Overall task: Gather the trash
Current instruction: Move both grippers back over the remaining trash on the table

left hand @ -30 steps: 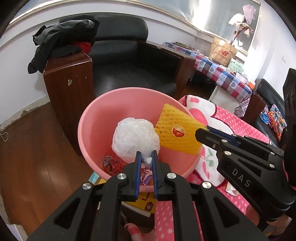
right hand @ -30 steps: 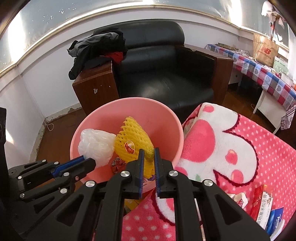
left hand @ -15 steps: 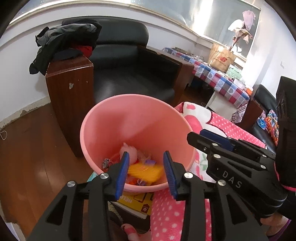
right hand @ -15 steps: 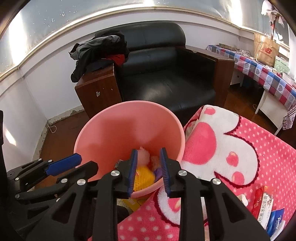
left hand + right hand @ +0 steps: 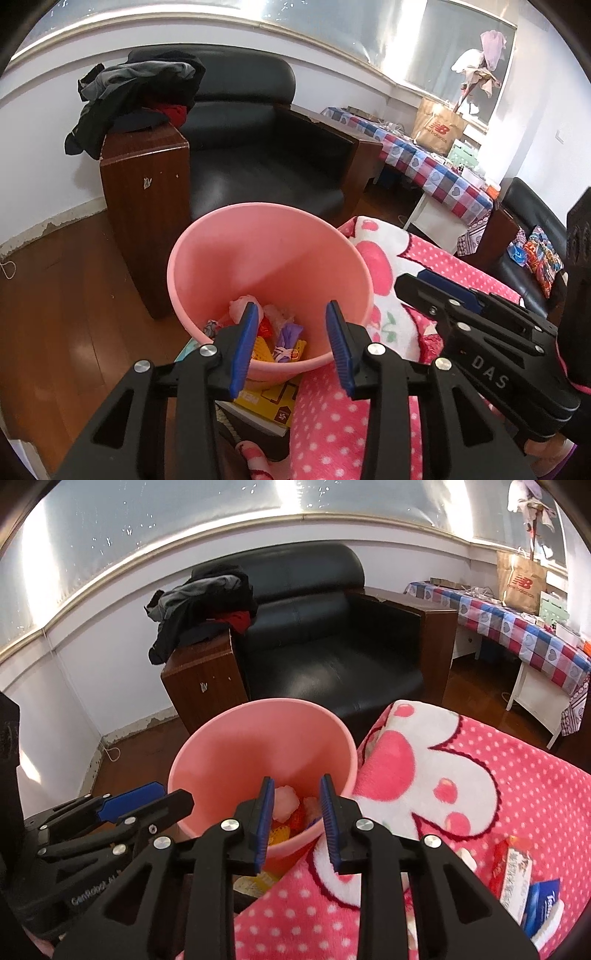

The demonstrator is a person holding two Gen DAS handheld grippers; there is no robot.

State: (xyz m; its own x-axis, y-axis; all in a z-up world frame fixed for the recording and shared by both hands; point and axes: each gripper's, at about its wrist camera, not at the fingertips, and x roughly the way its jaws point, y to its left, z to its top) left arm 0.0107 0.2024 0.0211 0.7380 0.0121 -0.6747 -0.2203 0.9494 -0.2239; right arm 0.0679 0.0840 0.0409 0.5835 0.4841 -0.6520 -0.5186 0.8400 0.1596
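Both grippers hang over the pink bin (image 5: 269, 266), the left gripper (image 5: 290, 345) spread wide and the right gripper (image 5: 296, 818) moderately parted, neither holding anything, so the drop looks done: foam wrap (image 5: 285, 800) and wrappers lie at the bin's bottom. Next likely means swinging toward four o'clock for the packets (image 5: 517, 867) on the pink polka-dot blanket (image 5: 498, 786). A black leather armchair (image 5: 332, 657) stands at twelve o'clock on the wood floor (image 5: 55, 314).

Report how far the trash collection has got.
Done: foam netting and wrappers lie in the pink bin. In hand: nothing; the left gripper and right gripper are both open above the bin. Left: the packets on the pink blanket at the right wrist view's lower right, if those are trash.
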